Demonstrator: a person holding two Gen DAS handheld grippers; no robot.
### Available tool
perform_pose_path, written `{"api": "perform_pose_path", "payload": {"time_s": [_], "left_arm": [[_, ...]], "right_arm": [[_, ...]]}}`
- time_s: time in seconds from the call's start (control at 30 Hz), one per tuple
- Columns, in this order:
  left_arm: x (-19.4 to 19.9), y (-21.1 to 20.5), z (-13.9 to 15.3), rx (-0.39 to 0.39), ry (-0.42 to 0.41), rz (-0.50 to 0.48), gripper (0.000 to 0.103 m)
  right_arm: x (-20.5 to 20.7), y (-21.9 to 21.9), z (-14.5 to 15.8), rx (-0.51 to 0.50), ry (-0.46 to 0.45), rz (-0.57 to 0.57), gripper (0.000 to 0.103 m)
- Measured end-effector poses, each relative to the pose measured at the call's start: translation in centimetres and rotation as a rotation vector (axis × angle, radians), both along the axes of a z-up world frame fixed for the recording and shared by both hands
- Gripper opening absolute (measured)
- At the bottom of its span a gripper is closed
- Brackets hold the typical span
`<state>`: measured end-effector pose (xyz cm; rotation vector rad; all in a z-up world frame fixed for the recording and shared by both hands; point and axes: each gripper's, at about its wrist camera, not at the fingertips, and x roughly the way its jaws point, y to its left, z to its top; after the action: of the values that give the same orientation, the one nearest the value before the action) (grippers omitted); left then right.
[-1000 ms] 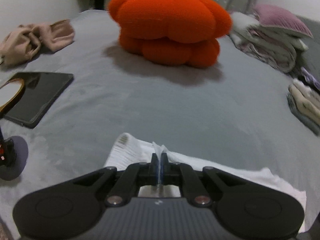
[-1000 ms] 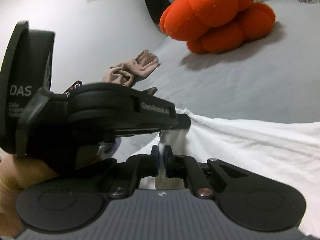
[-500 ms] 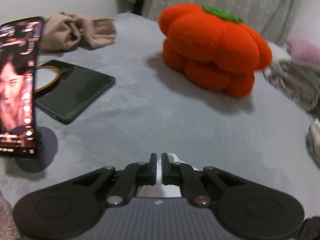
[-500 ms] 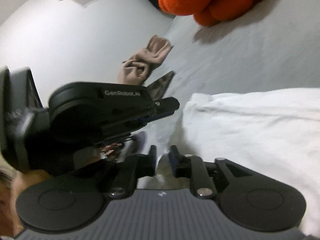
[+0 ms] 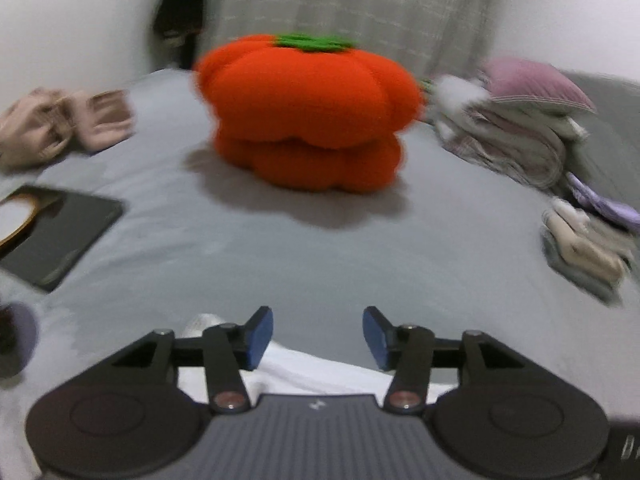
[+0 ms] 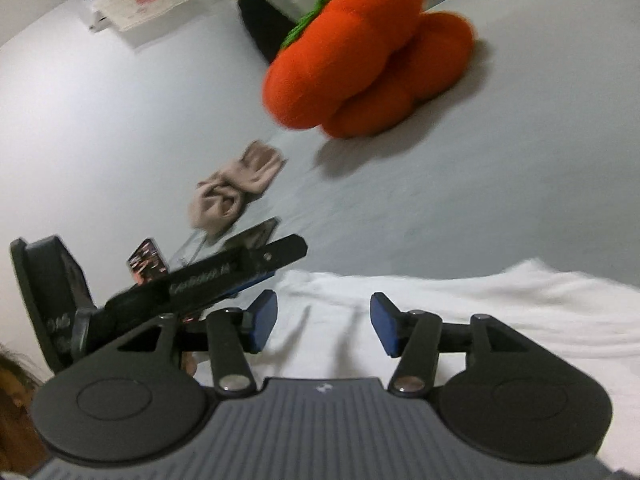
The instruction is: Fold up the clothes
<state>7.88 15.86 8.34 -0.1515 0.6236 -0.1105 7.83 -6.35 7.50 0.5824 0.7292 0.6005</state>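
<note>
A white garment (image 6: 460, 312) lies flat on the grey bed (image 6: 500, 160). In the left wrist view only its near edge (image 5: 320, 372) shows, under the fingers. My left gripper (image 5: 318, 338) hovers just above that edge, its jaws opening with nothing between the blue pads. My right gripper (image 6: 323, 327) hangs over the garment's left part, jaws also opening, no cloth pinched between them. The left gripper (image 6: 256, 264) also appears in the right wrist view, at the garment's left edge.
A big orange pumpkin cushion (image 5: 308, 112) sits mid-bed. Crumpled beige cloth (image 5: 64, 124) and a dark tablet (image 5: 60, 236) lie to the left. Folded clothes (image 5: 516, 128) and a smaller stack (image 5: 588, 248) are on the right. A phone on a stand (image 6: 147, 266) stands near the left edge.
Both grippers were shut on the white garment's edge and have let it go, their jaws now standing apart. Both have pulled back and lifted a little; the garment lies flat.
</note>
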Motion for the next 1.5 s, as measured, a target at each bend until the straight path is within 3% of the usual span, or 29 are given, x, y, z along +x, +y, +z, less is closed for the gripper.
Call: {"api": "perform_pose_path", "payload": {"time_s": [0.23,0.33,0.47,0.63,0.73,0.87,1.0,1.17,1.3,1.37,1.5], "left_arm": [[-0.5,-5.7,-1.0,0.09,0.011,-0.163,0.061],[-1.1,-7.4,-1.6,0.092,0.019,-0.198,0.061],[-3.0,-9.7,-2.9,0.107,0.02,-0.23,0.061],[-7.0,-12.6,-3.5,0.222,-0.039,-0.256,0.061],[-9.8,-13.3,-3.3,0.249,-0.073,-0.275,0.061],[-13.4,-14.2,-3.5,0.266,-0.089,-0.306,0.061],[-16.0,-15.4,-3.9,0.288,-0.108,-0.364,0.061],[-17.9,-16.6,-4.4,0.326,-0.127,-0.495,0.061],[-18.6,-17.1,-5.0,0.377,-0.138,-0.546,0.06],[-18.7,-17.5,-5.2,0.405,-0.144,-0.551,0.057],[-18.2,-18.7,-5.9,0.468,-0.135,-0.541,0.032]], "right_arm": [[-1.3,-5.4,-0.5,-0.106,0.017,-0.073,0.057],[-2.4,-8.0,-0.9,-0.116,0.037,-0.101,0.058],[-3.5,-11.1,-1.9,-0.08,0.085,-0.118,0.058],[-4.3,-14.4,-3.6,-0.002,0.119,-0.145,0.058],[-4.1,-15.9,-4.7,0.049,0.223,-0.155,0.058],[-3.7,-16.4,-4.8,0.127,0.313,-0.1,0.058],[-4.0,-15.9,-4.5,0.137,0.366,-0.031,0.058],[-5.1,-14.8,-5.1,0.134,0.424,0.044,0.043],[-5.3,-14.9,-5.2,0.124,0.424,0.045,0.04],[-4.7,-15.2,-5.2,0.133,0.412,0.027,0.04],[-3.4,-15.4,-5.6,0.144,0.379,-0.024,0.04]]}}
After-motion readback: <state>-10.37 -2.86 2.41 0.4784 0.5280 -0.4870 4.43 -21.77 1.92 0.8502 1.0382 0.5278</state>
